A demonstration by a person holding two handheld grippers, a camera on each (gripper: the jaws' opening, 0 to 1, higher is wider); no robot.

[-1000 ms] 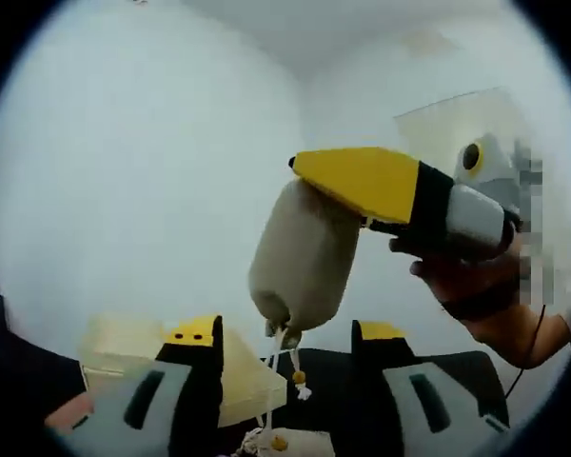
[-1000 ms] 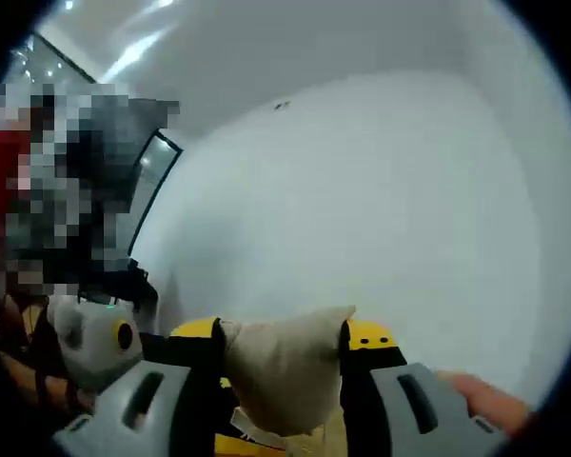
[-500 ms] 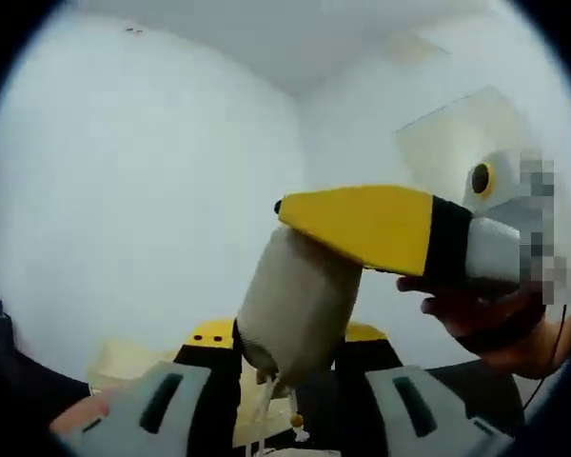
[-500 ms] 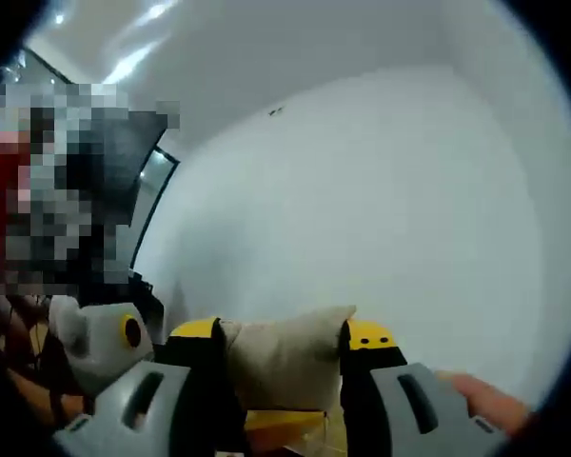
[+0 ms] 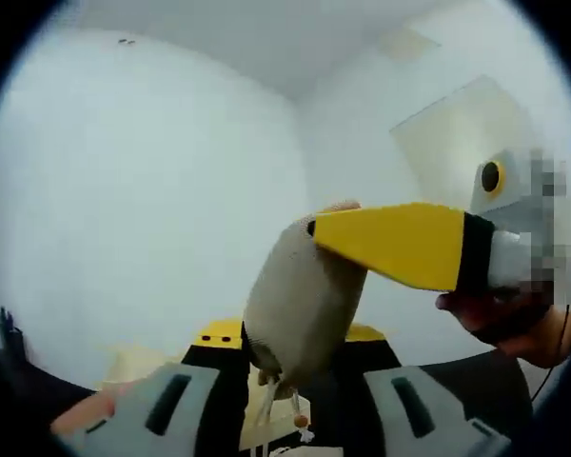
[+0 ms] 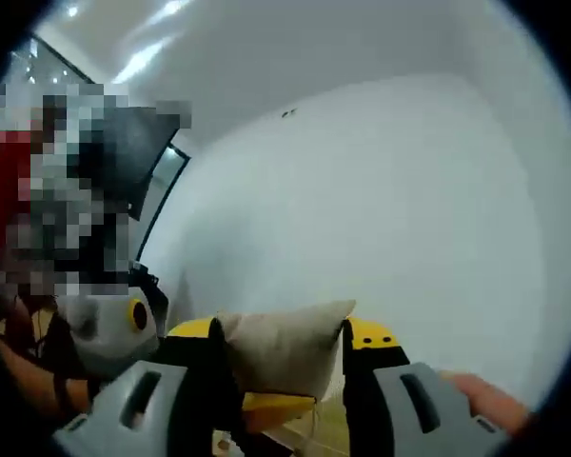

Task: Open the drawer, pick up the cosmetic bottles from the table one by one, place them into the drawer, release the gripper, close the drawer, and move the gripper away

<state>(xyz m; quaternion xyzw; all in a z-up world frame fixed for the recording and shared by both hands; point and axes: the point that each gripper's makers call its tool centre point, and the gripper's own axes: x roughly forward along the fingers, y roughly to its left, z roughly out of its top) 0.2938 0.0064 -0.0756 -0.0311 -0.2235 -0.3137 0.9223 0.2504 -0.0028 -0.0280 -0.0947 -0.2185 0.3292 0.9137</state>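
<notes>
Right gripper: its yellow and black jaws are clenched on a soft beige cloth pouch. In the left gripper view it comes in from the right as a long yellow jaw with a black band, pinching the pouch's top end.

Beige cloth pouch: it hangs down from the right gripper. Its lower end sits between the left gripper's two jaws. It cannot be told if those jaws touch it. Thin white strings with small beads hang from its bottom. What is inside the pouch cannot be seen.

Left gripper: its jaws stand apart, one on each side of the pouch's lower end. It cannot be told if it is grasping.

Hand: it holds the right gripper's grey body. A fingertip shows low beside the right gripper's jaw.

Pale yellow box shape: it sits low behind the left gripper's jaws. It is too blurry to tell what is in it.

White wall: it is far behind both grippers.
</notes>
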